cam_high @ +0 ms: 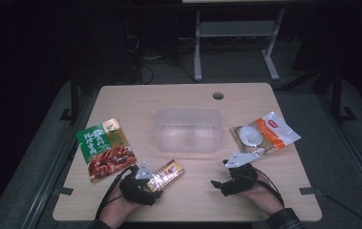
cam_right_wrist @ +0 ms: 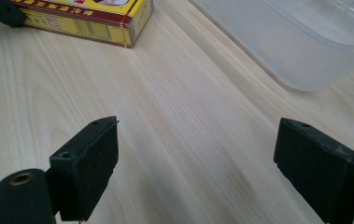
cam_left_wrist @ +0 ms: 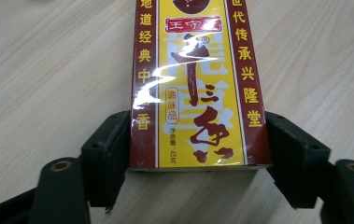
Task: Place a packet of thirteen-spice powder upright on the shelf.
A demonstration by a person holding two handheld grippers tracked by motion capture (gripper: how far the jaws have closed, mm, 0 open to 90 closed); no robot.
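On the counter (cam_high: pixel 121 102), a green snack pouch (cam_high: pixel 105 149) lies at nine o'clock of the clear plastic tub (cam_high: pixel 187 130). The left tongs (cam_left_wrist: pixel 198 154) are clamped on the near end of the yellow-and-red box (cam_left_wrist: pixel 195 84), at seven o'clock of the tub. The grasp looks made; next comes lifting the box toward the tub. The right tongs (cam_right_wrist: pixel 195 163) stand apart over bare wood. The high view adds a white-and-orange packet (cam_high: pixel 264 134) at three o'clock; the left gripper view shows the box's print.

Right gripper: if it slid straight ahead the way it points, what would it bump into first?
Probably the clear plastic container. The right gripper is open over bare table; the yellow box lies off to the side. Depth is hard to judge.
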